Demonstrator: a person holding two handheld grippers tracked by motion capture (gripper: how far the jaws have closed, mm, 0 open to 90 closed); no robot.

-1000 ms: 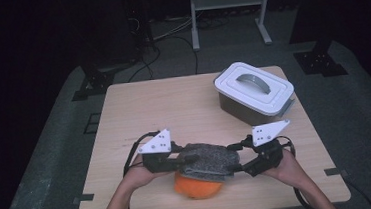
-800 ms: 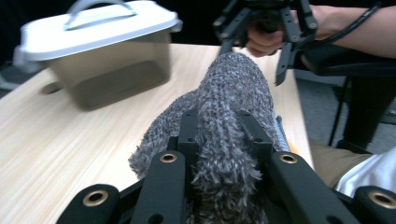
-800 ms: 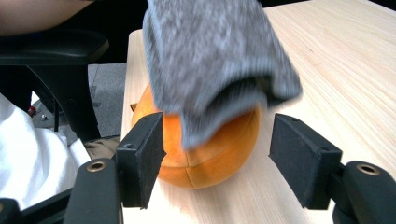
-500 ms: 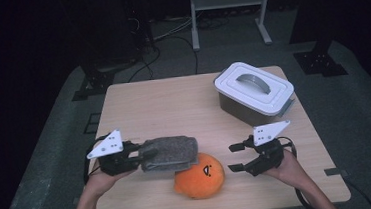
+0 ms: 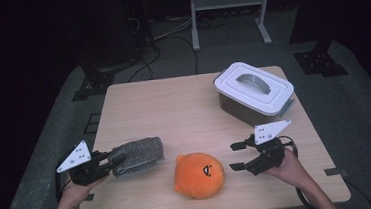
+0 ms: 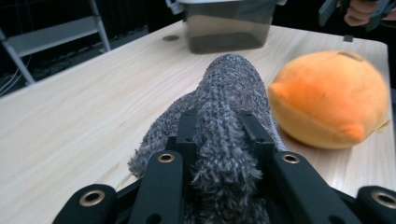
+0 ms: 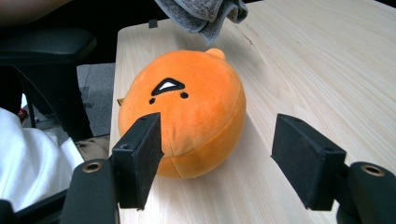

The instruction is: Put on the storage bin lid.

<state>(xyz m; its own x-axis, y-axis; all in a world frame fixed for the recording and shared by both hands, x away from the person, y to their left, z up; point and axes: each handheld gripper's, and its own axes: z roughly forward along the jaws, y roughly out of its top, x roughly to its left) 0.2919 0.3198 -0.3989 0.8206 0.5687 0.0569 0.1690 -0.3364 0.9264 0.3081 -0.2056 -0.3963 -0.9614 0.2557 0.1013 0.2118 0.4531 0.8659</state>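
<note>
Gripping grey cloth: left gripper | right gripper: released | white box: lid on

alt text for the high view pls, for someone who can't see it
A person at a wooden table holds the left gripper shut on a grey fuzzy cloth, with the right gripper open beside an orange plush toy. A lidded white container stands at the far right of the table.
</note>
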